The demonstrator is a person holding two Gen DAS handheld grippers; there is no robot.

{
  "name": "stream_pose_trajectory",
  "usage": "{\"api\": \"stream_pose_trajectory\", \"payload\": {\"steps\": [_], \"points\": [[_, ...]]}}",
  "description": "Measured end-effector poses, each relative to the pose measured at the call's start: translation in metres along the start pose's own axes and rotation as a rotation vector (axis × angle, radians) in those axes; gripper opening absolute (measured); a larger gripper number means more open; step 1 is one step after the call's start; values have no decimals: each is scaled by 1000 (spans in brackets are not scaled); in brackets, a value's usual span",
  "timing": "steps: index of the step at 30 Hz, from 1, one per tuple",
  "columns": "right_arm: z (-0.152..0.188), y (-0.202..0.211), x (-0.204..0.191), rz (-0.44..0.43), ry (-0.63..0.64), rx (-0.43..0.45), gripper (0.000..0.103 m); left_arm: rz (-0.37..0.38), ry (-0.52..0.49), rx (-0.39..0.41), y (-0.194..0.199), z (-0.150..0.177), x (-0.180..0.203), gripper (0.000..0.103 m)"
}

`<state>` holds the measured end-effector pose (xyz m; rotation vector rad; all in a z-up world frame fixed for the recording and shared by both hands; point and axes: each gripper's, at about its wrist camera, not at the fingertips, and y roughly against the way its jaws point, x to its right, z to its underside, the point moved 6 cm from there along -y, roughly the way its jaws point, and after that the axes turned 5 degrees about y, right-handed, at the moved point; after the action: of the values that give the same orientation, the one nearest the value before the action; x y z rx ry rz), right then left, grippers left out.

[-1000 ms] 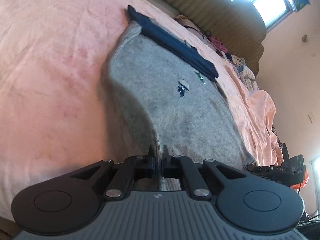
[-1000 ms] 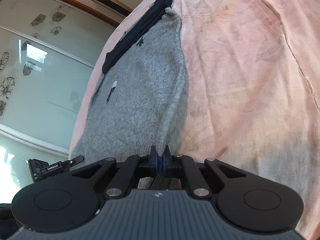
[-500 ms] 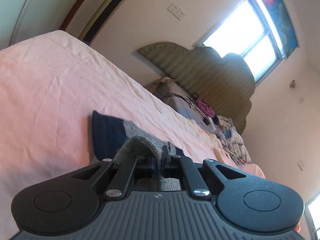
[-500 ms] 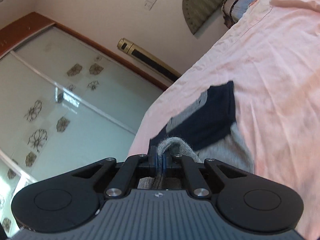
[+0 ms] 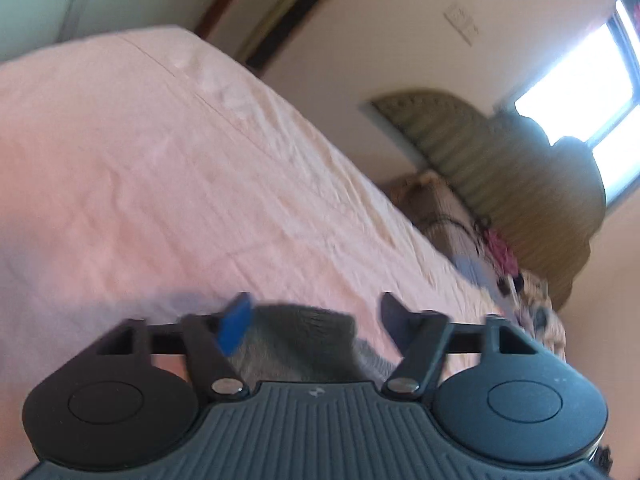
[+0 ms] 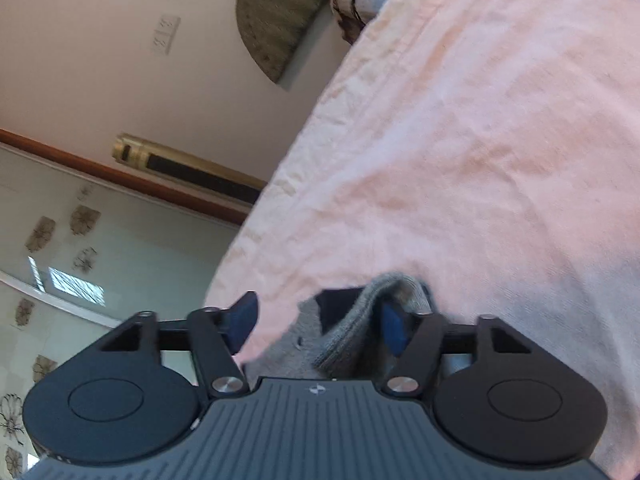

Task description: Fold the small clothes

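A small grey knit sweater with a navy collar lies on the pink bed sheet. In the left wrist view its grey edge (image 5: 304, 336) shows low between my fingers; my left gripper (image 5: 316, 316) is open, with nothing pinched. In the right wrist view a bunched grey fold (image 6: 360, 324) and a bit of the navy collar (image 6: 338, 306) lie between the spread fingers of my right gripper (image 6: 320, 320), which is open; the fold leans against the right fingertip (image 6: 394, 330). Most of the sweater is hidden under both grippers.
The pink sheet (image 5: 168, 184) stretches ahead in both views. A green padded headboard (image 5: 500, 168) with a pile of bedding and clothes (image 5: 480, 240) stands at the right. A wall, a glass sliding door (image 6: 60, 280) and a bright window (image 5: 592, 92) lie beyond.
Both grippers carried the sweater's near edge forward over the garment toward the navy collar, then opened and let the fabric go. The views now tilt up toward the walls.
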<state>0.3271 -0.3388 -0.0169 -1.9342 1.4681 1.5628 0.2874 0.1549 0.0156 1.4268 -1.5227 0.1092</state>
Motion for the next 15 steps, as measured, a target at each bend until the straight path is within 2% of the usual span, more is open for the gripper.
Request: {"api": "stream_pose_trajectory", "payload": {"steps": [1,2,4,6,8,10,13,15], "points": [[-1,6,-2,-1,9,21,91,-1,26,67,14,-6,-6,96],[-4,11,-3,-7,15,28,91,9,59,98,27,-10,-13,96],[0,21,-5,5,27,4,91,27,118,61,45,-7,-26,96],[10,36,-8,9,57,-19,91,20,121,33,64,8,-36,96],[25,58,-13,24,112,-36,92,-33,94,40,91,33,-47,96],[45,84,-13,102,189,-50,94,-84,89,46,118,63,-59,96],[78,127,-6,192,236,-47,95,-74,166,42,165,121,-82,96],[102,157,3,191,199,-49,95,-75,219,28,184,153,-96,96]]}}
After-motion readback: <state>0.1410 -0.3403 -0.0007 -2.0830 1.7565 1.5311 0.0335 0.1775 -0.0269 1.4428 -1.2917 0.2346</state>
